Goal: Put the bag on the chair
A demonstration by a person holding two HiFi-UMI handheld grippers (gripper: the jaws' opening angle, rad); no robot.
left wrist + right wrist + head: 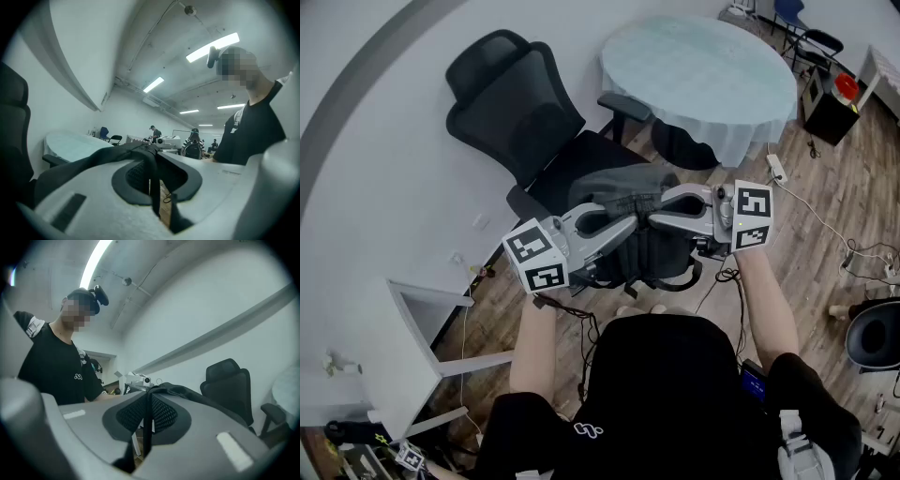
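A black office chair (534, 122) stands by the white wall, its seat facing me. A dark backpack-style bag (652, 251) with a grey top hangs at the seat's front edge, held up by both grippers. My left gripper (623, 223) is shut on a black strap of the bag (152, 187), which runs up between its jaws. My right gripper (661, 217) is shut on another black strap (146, 427). Both grippers meet tip to tip above the bag. The chair's back (228, 380) shows behind the right gripper (149, 397). Beyond the left gripper (152, 151) the strap goes on.
A round table with a pale cloth (703, 66) stands right behind the chair. A white cabinet (422, 328) is at my left. Cables and a power strip (778, 169) lie on the wood floor to the right, near a dark bin (874, 337).
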